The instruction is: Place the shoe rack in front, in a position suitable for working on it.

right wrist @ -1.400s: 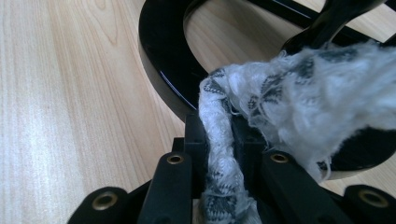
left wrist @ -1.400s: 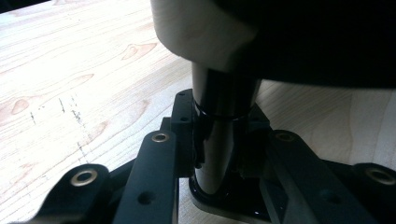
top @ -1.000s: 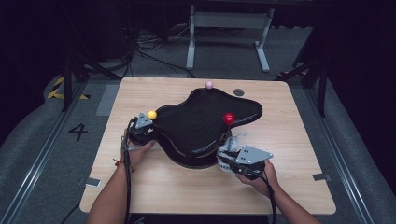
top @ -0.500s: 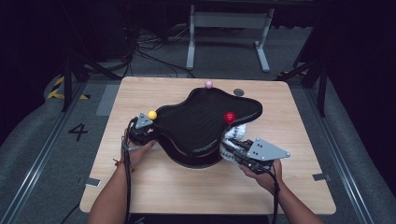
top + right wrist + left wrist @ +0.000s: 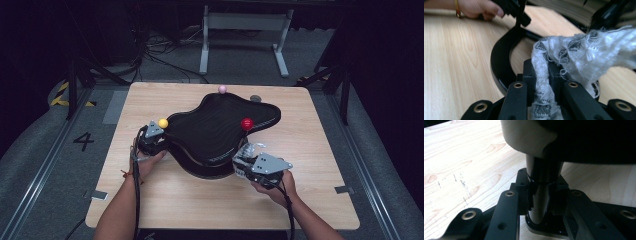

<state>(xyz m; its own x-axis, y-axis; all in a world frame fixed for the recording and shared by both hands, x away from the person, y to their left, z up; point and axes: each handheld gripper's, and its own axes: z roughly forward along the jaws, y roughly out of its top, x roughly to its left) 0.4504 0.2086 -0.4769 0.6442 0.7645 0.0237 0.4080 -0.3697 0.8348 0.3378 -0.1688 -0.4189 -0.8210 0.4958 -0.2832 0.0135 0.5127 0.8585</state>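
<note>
A black, wavy-edged board (image 5: 215, 127) stands on a low stand in the middle of the wooden table (image 5: 310, 150). At its left edge my left gripper (image 5: 152, 137) is shut on a glossy black post (image 5: 544, 172) under the board; the left gripper (image 5: 540, 192) clamps the post from both sides. My right gripper (image 5: 247, 160) sits at the board's near right edge, shut on a white patterned cloth (image 5: 579, 50) that bunches out past the right gripper (image 5: 541, 72). The cloth (image 5: 250, 150) touches the board's rim.
A yellow ball (image 5: 163, 123), a red ball (image 5: 247, 123) and a pink ball (image 5: 222, 89) sit at the board's edges. A small dark disc (image 5: 256, 98) lies on the table behind it. The stand's curved black base (image 5: 501, 60) arcs in front of the right gripper. A metal frame stands on the floor beyond.
The right gripper with the cloth swung out to the right along the board's near edge, then came back left. The left gripper kept still on the post.
</note>
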